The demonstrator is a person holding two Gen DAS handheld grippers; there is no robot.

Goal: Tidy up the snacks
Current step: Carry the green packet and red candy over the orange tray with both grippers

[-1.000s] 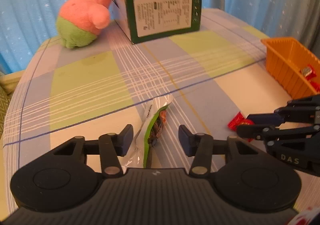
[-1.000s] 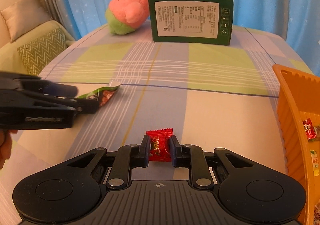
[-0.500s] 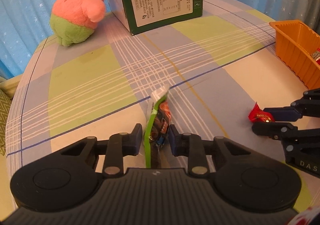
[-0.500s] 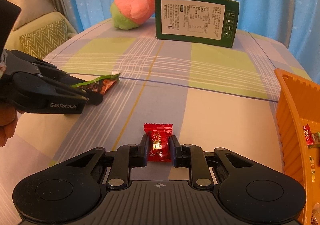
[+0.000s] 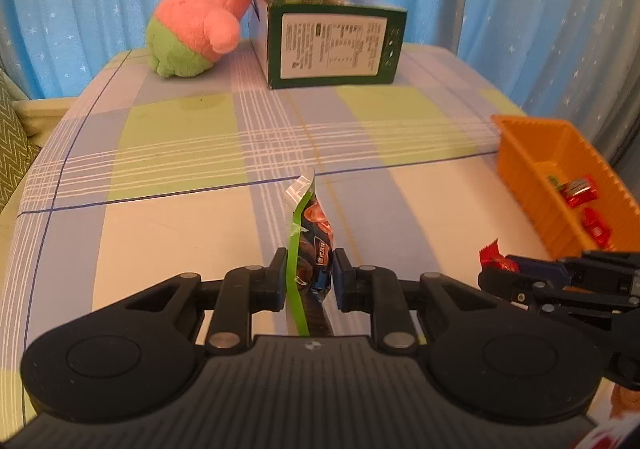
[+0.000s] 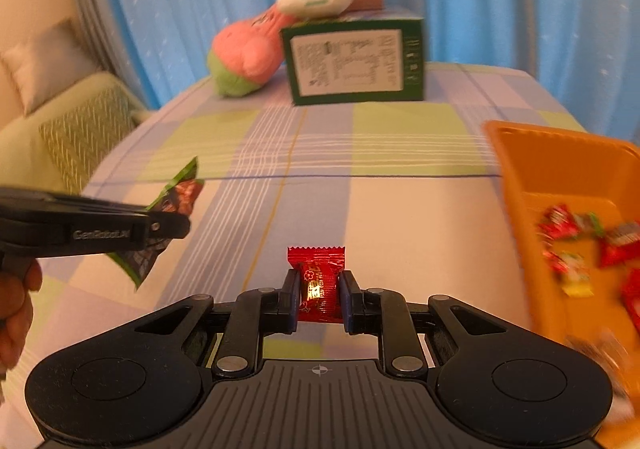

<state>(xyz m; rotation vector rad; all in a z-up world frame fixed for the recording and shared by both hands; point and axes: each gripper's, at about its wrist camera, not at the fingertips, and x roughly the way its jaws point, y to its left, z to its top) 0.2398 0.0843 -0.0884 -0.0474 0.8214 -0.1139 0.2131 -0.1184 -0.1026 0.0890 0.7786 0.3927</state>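
Snacks sit in both claws; in the left wrist view the left claw [image 5: 310, 281] is clamped on a green packet [image 5: 310, 245], long axis running away from the camera, clear of the tabletop [image 5: 168, 233]; the orange bin [image 5: 560, 185] lies to its right, its near end cut off by the right claw [image 5: 496, 269]; in the right wrist view that claw [image 6: 319, 299] pinches a red candy [image 6: 319, 281], nearer the bin [image 6: 516, 185], whose contents are blurred.
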